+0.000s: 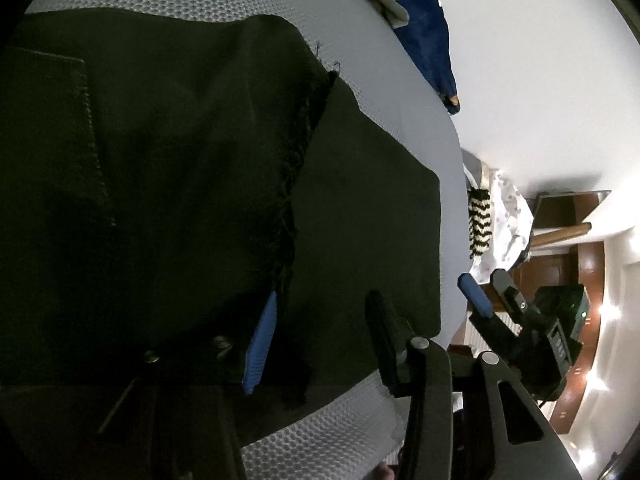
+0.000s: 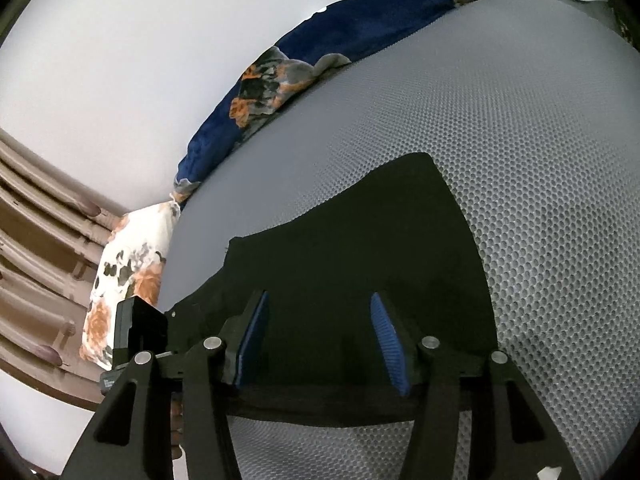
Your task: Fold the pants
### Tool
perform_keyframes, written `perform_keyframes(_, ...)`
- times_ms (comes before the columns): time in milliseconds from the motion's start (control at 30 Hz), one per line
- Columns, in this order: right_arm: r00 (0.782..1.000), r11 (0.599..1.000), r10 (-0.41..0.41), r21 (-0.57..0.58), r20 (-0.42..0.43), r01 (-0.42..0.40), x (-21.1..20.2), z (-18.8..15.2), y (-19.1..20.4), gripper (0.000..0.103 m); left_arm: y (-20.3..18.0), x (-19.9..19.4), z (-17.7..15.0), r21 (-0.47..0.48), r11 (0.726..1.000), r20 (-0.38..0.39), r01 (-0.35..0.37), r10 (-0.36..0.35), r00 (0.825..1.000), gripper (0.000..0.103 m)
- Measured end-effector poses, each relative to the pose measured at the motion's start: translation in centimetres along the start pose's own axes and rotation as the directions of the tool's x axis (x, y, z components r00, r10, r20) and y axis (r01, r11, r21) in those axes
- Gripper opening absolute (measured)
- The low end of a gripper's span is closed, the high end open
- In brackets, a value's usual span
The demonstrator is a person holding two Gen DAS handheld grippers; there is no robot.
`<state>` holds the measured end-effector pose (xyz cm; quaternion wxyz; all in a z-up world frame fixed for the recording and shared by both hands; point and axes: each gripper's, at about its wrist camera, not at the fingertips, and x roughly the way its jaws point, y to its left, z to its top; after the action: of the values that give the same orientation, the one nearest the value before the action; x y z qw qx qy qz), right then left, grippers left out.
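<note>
While both tongs gape wide, left tongs (image 1: 320, 328) and right tongs (image 2: 320, 340) straddle black pants (image 2: 352, 248).

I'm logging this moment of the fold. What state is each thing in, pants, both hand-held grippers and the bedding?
black pants: lying on the mesh mattress cover, partly folded, frayed seam showing.
left hand-held gripper: open, pants fabric between its fingers.
right hand-held gripper: open, low over the pants edge.
mesh mattress cover: spread flat.
blue floral blanket: bunched along the far edge.
</note>
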<state>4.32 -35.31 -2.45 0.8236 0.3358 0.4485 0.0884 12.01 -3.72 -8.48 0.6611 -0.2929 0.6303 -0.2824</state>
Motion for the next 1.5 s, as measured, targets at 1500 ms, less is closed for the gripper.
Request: perform_keyframes(1500, 0.908, 0.877, -0.418, -0.243, 0.041, 0.414, 8.1, 7.1, 0.5, 0.044, -4.8, -2.0, 1.4, 0.314, 0.867, 0.341, -0.386, 0.276, 0.898, 0.019)
